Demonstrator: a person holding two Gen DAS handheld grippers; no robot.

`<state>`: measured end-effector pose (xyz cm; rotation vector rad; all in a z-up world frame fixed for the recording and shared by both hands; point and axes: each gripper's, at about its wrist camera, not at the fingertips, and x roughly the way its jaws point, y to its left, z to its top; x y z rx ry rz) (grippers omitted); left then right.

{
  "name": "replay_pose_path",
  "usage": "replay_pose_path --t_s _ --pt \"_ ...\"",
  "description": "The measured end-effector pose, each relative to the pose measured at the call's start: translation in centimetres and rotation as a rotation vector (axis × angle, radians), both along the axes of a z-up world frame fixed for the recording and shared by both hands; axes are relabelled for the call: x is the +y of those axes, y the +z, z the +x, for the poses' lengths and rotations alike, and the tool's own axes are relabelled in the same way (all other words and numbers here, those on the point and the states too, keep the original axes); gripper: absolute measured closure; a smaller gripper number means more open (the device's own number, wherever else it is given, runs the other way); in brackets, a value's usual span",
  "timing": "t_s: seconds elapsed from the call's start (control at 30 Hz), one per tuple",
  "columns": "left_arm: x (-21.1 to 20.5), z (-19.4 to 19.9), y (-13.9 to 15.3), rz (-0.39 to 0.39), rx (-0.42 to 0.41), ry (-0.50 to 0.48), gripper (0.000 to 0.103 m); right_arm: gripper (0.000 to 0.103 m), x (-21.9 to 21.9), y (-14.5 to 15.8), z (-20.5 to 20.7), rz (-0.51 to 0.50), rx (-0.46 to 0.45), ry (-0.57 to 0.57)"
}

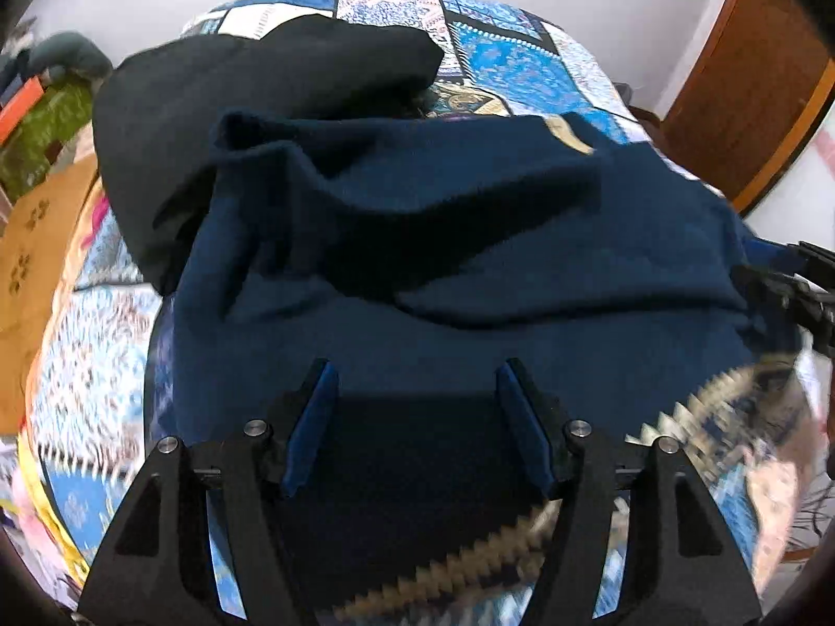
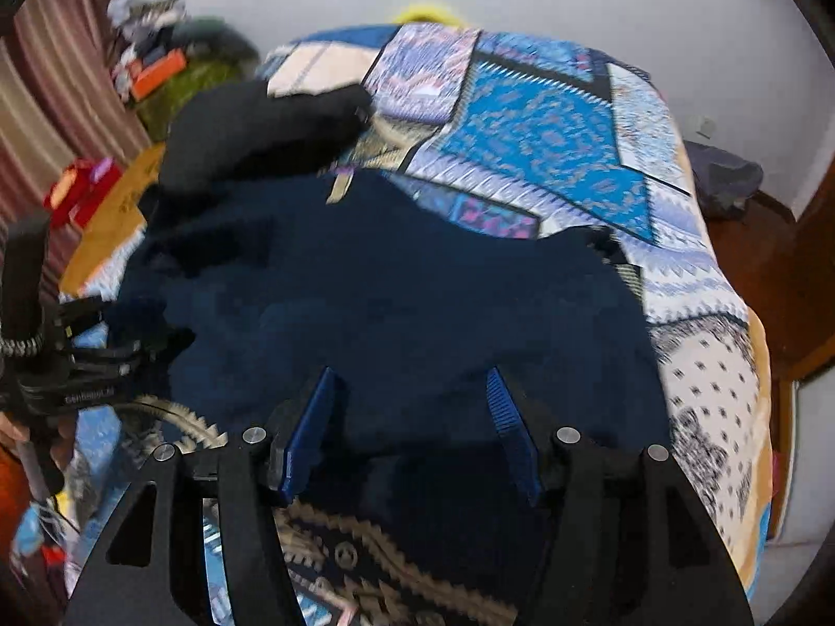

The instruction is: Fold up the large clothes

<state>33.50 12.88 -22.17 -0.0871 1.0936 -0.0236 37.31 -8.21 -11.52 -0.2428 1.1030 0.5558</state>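
Observation:
A large navy garment [image 1: 469, 271] lies rumpled on the patterned bedspread [image 1: 511, 62], with a deep fold across its middle; it also shows in the right wrist view [image 2: 407, 302]. A black garment [image 1: 250, 83] lies bunched behind it, seen too in the right wrist view [image 2: 261, 130]. My left gripper [image 1: 415, 373] is open, its blue pads over the navy cloth's near edge, holding nothing. My right gripper [image 2: 412, 378] is open over the same near edge, further right. The right gripper's body shows at the right edge of the left view [image 1: 798, 287]; the left gripper's body shows at the left [image 2: 68, 360].
The bed [image 2: 694, 323] drops off at the right onto a wooden floor [image 2: 756, 250]. A wooden door [image 1: 751, 83] stands at the right. Clutter, an orange box [image 2: 156, 73] and a tan cushion [image 1: 36, 261] lie left of the bed. A white wall is behind.

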Motion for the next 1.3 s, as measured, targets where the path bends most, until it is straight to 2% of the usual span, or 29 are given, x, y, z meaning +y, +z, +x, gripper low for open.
replay_pose_path --t_s 0.17,0.23,0.33,0.4,0.5,0.77,0.93,1.03,1.17,1.3 --pt "1.6 3.9 0.2 0.018 -0.024 0.052 0.04 0.046 1.3 -1.2 2.5 -0.05 -0.028 -0.019" --pt "2.0 5.1 0.4 0.025 -0.038 0.073 0.038 0.046 1.3 -1.2 3.9 -0.052 -0.052 -0.068" --pt "2.6 6.2 1.5 0.106 -0.111 0.156 0.038 0.046 0.4 -1.2 6.0 -0.05 -0.068 -0.189" --pt "3.3 6.5 2.2 0.094 -0.136 0.196 0.038 0.046 -0.3 -1.1 6.4 -0.002 -0.039 -0.227" --pt "4.1 6.0 2.8 0.04 -0.145 0.214 0.038 0.046 -0.6 -0.5 5.6 0.007 -0.048 -0.229" --pt "3.0 1.1 4.5 0.025 -0.155 0.166 0.038 0.046 -0.8 2.5 0.7 0.007 -0.119 -0.136" --pt "3.0 -3.0 6.0 -0.032 -0.169 0.175 0.038 0.046 -1.4 4.6 -2.1 0.063 -0.12 -0.113" --pt "3.6 -5.8 6.5 -0.093 -0.171 0.209 0.038 0.046 -1.6 5.8 -4.0 0.085 -0.138 -0.104" --pt "4.5 -8.4 5.9 -0.178 -0.151 0.266 0.038 0.044 -1.8 6.2 -5.8 0.1 -0.144 -0.09" --pt "5.3 -10.5 3.5 -0.24 -0.093 0.338 0.038 0.041 -1.6 4.4 -6.6 0.066 -0.122 -0.094"
